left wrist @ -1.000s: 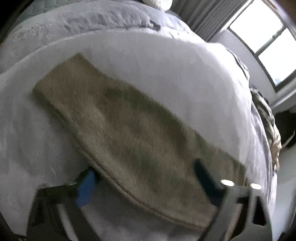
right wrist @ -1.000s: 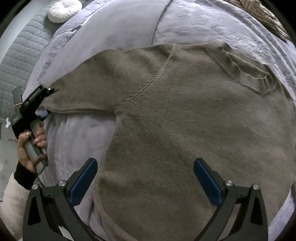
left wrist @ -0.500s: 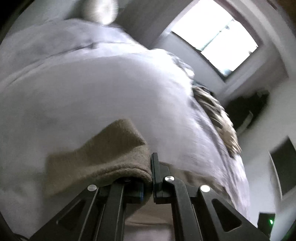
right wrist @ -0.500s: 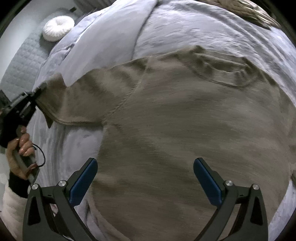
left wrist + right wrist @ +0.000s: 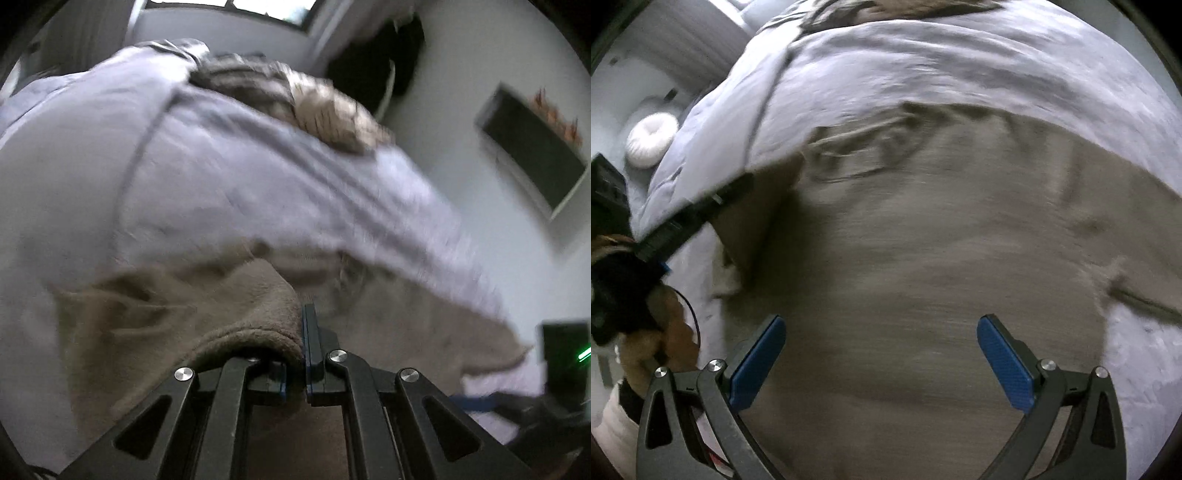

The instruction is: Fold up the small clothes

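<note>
Sleeve [image 5: 229,306] now pinched, lifted over sweater [image 5: 923,258] (blurred).

Taupe sweater [image 5: 923,258]; pale lilac-grey bedspread [image 5: 960,62]; blue gripper pads [image 5: 1004,365]

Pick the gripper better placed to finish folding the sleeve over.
Left. The left gripper is already shut on the sweater sleeve; the right gripper hovers open over the body, gripping nothing.
</note>
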Available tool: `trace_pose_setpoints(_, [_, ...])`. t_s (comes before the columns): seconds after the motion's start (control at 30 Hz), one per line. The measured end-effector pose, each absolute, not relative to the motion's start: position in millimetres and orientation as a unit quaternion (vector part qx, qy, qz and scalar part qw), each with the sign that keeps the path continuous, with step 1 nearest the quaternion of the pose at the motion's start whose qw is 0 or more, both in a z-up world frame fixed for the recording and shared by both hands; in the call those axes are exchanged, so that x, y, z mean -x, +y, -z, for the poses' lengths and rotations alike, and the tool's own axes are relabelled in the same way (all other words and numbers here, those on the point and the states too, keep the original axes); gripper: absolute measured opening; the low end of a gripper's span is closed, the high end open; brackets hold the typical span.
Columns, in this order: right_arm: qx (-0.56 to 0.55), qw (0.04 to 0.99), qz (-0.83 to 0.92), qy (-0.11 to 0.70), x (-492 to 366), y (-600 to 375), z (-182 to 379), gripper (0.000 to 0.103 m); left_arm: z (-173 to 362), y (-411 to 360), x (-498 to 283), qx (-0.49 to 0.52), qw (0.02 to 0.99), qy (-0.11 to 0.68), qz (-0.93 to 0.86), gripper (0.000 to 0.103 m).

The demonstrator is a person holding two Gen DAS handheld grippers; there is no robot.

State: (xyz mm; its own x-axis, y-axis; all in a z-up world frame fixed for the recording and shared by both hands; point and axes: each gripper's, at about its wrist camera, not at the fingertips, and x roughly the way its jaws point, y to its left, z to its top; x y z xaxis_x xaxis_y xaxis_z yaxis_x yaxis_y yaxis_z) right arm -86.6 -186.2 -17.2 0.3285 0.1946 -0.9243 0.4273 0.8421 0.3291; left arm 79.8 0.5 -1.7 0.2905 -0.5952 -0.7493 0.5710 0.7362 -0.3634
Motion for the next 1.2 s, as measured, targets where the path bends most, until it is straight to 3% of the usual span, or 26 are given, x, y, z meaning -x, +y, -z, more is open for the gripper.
trace_pose_setpoints(0.17, [-0.269, 0.761, 0.101, 0.582, 99.8, -212.8, 25.6, 0.103, 50.0, -26.0, -52.2, -0.07, 0.784, 0.516, 0.338, 0.008])
trace_pose_setpoints(0.3, [-0.24, 0.766, 0.109, 0.587, 94.9, -223.2, 24.9, 0.103, 58.0, -28.2, -41.7, -0.125, 0.789, 0.516, 0.308, 0.008])
trace_pose_setpoints(0.33, [-0.227, 0.77, 0.108, 0.586, 90.2, -221.9, 22.0, 0.103, 55.0, -26.8, -40.0, -0.127, 0.792, 0.513, 0.307, 0.021])
trace_pose_setpoints(0.37, [-0.217, 0.775, 0.104, 0.585, 87.2, -221.2, 19.7, 0.103, 49.1, -21.4, -37.6, -0.127, 0.796, 0.507, 0.303, 0.064])
trace_pose_setpoints(0.4, [-0.204, 0.781, 0.098, 0.583, 81.1, -216.8, 16.5, 0.103, 41.2, -13.5, -34.8, -0.128, 0.803, 0.502, 0.296, 0.087])
trace_pose_setpoints(0.43, [-0.19, 0.786, 0.091, 0.581, 74.6, -211.7, 13.7, 0.103, 32.7, -6.6, -33.5, -0.132, 0.815, 0.489, 0.281, 0.101])
trace_pose_setpoints(0.67, [-0.043, 0.822, 0.017, 0.568, 12.9, -125.5, 3.0, 0.103, -14.0, 75.2, -34.1, -0.131, 0.871, 0.435, 0.186, 0.101])
trace_pose_setpoints(0.9, [0.201, 0.82, -0.015, 0.536, -32.1, -23.6, 39.0, 0.101, 40.3, 144.6, -71.6, -0.116, 0.842, 0.523, 0.058, 0.101])
trace_pose_setpoints(0.93, [0.232, 0.814, -0.008, 0.533, -35.0, -16.0, 47.8, 0.097, 52.2, 144.7, -70.9, -0.136, 0.836, 0.529, 0.046, 0.101])
trace_pose_setpoints(0.97, [0.267, 0.804, 0.003, 0.531, -39.0, -9.8, 58.0, 0.082, 60.2, 143.6, -69.7, -0.149, 0.831, 0.534, 0.041, 0.101])
trace_pose_setpoints(1.0, [0.282, 0.799, 0.008, 0.531, -41.0, -8.6, 63.8, 0.042, 66.2, 143.3, -67.3, -0.155, 0.828, 0.537, 0.039, 0.101])
trace_pose_setpoints(1.03, [0.274, 0.799, 0.008, 0.536, -43.9, -11.9, 66.3, 0.015, 70.6, 144.6, -64.5, -0.152, 0.828, 0.539, 0.039, 0.101])
trace_pose_setpoints(1.13, [0.148, 0.834, 0.038, 0.53, -41.4, -47.8, 46.2, 0.011, 74.2, 149.3, -57.7, -0.137, 0.83, 0.54, 0.033, 0.101])
trace_pose_setpoints(1.2, [-0.023, 0.857, 0.041, 0.513, -30.0, -97.7, 28.1, 0.011, 75.7, 148.8, -56.1, -0.137, 0.829, 0.542, 0.031, 0.101])
